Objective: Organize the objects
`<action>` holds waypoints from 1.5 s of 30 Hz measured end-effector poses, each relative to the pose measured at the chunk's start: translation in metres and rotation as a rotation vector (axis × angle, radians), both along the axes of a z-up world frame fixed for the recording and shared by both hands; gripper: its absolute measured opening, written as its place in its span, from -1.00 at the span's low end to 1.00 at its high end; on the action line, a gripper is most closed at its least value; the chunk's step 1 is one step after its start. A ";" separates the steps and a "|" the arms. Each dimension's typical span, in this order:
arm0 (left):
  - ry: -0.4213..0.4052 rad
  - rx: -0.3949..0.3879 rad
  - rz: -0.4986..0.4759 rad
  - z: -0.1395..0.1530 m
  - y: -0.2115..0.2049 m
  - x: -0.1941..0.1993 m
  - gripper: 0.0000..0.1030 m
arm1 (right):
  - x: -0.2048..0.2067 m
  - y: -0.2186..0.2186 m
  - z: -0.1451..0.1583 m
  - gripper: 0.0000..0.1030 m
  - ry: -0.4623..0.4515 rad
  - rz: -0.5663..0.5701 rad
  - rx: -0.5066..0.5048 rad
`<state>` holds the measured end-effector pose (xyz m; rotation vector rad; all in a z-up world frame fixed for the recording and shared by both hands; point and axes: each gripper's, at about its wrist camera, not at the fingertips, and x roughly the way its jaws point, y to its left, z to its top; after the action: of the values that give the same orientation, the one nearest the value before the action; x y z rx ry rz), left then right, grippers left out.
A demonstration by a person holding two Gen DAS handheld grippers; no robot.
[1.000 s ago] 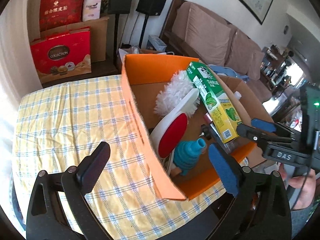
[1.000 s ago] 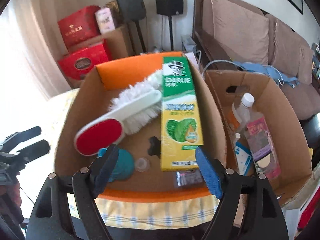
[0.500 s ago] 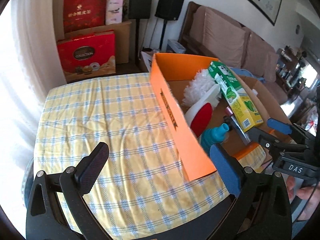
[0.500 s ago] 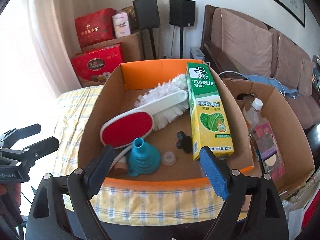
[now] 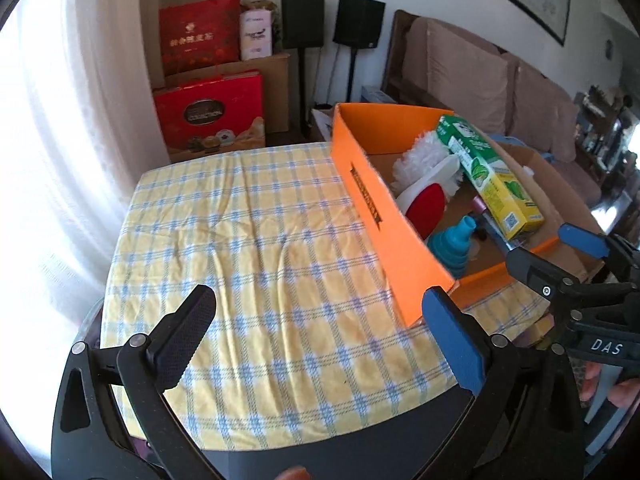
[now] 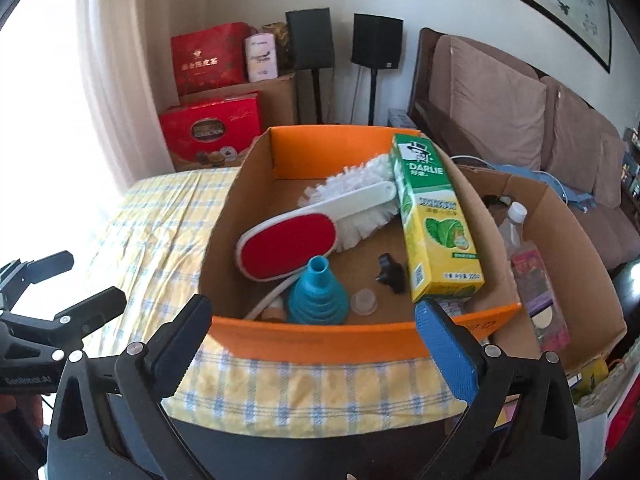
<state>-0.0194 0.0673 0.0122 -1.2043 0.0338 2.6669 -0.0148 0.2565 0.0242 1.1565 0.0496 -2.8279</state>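
An orange cardboard box point(image 6: 320, 340) stands on the right part of a table under a yellow checked cloth point(image 5: 260, 240). In it lie a white brush with a red pad point(image 6: 288, 240), a green and yellow toothpaste carton point(image 6: 436, 216), a blue funnel point(image 6: 316, 296), a small black piece point(image 6: 390, 272) and a clear cap point(image 6: 364, 300). My right gripper point(image 6: 314, 316) hangs before the box's near wall, its jaws opening with nothing between them. My left gripper point(image 5: 318, 312) is open over the cloth, left of the box point(image 5: 384, 216), and holds nothing.
A brown cardboard box point(image 6: 560, 216) with a clear bottle point(image 6: 514, 224) and packets stands right of the orange one. Red gift boxes point(image 5: 208, 116), two speakers and a sofa point(image 6: 500, 96) lie beyond the table. A curtain hangs on the left.
Both grippers have drawn back from the orange box, so more of the cloth and the box's near wall shows. The right jaws have spread wider. The box's contents have not moved.
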 end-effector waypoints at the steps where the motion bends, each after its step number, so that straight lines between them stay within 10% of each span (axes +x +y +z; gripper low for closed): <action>1: 0.003 -0.001 0.010 0.000 -0.001 0.003 1.00 | 0.002 -0.001 0.000 0.99 0.003 0.000 -0.001; 16: 0.034 -0.012 0.207 0.002 -0.041 0.037 1.00 | 0.029 -0.004 0.007 0.99 0.044 -0.021 -0.010; 45: 0.130 -0.023 0.217 0.032 -0.036 0.086 1.00 | 0.070 0.000 0.029 0.99 0.110 -0.064 -0.006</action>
<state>0.0669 0.0311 0.0446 -1.0970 -0.0483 2.9375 0.0555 0.2563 0.0531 1.0187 0.0110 -2.9431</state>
